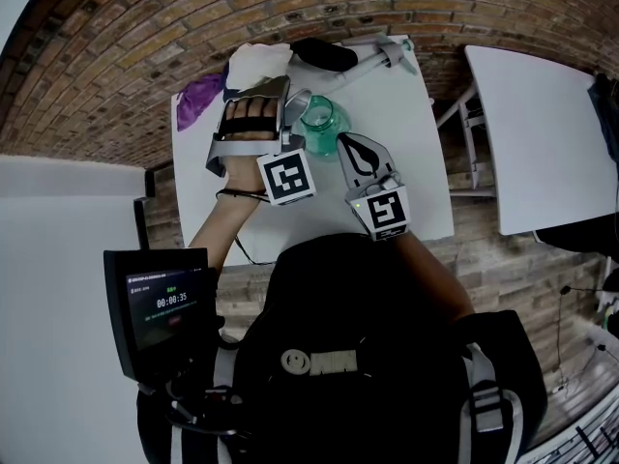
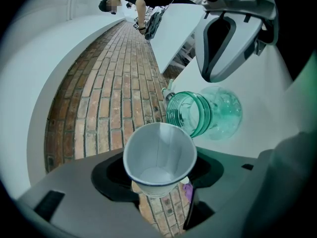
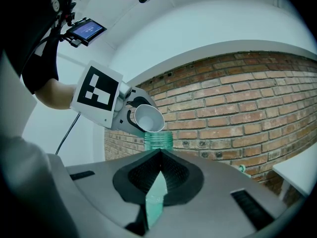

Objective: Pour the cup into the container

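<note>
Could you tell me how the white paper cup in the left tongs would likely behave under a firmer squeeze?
The paper cup looks thin-walled, so it would probably buckle rather than resist. Nothing shows inside it, so it is likely very light. Its smooth tapered side might slip through the left tongs if they loosen.

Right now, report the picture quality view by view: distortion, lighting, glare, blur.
Head view: fisheye bows the brick floor and table edges; even light, no hard shadows. Left gripper view: dark rounded corners, paper cup sharp, green jar glinting, a mosaic patch up top. Right gripper view: brickwork curves; the near jaws look soft.
</note>
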`<state>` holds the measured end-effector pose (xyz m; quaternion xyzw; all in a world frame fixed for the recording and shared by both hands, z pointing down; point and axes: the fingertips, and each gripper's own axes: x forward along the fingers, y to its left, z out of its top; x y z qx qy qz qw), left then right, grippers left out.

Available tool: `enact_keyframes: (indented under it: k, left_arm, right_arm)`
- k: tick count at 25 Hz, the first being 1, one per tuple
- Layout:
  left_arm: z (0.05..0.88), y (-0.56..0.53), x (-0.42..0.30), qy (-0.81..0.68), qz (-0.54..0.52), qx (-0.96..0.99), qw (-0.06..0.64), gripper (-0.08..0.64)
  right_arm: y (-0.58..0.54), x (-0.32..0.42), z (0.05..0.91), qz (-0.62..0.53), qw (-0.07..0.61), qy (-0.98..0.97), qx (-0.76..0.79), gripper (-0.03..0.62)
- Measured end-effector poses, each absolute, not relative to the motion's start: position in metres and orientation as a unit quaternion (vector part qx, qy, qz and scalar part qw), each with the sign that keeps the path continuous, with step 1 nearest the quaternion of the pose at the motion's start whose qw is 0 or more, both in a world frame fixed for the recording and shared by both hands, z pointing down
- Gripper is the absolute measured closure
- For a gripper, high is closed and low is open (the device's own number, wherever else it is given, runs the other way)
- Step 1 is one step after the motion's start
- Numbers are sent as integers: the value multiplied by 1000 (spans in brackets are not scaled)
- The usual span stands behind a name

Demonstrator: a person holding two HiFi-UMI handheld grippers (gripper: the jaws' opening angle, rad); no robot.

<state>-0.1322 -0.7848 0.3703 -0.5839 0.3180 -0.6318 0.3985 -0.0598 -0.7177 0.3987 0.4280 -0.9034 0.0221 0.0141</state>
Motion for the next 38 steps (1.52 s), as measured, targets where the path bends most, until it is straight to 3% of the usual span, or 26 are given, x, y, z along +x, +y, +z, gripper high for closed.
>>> enact_keyframes:
  k: [8, 15, 38]
  left_arm:
    - [367, -786, -132, 320, -631, -578, 407, 259]
    - [350, -793, -131, 331, -630, -529, 461, 259]
    - [347, -792, -128, 327, -629, -515, 483, 259]
  right_arm:
    - [-717, -59, 397, 22, 13, -903, 429, 591]
    - [-718, -59, 397, 24, 12, -903, 429, 591]
    - [-716, -60, 396, 22, 13, -904, 427, 592]
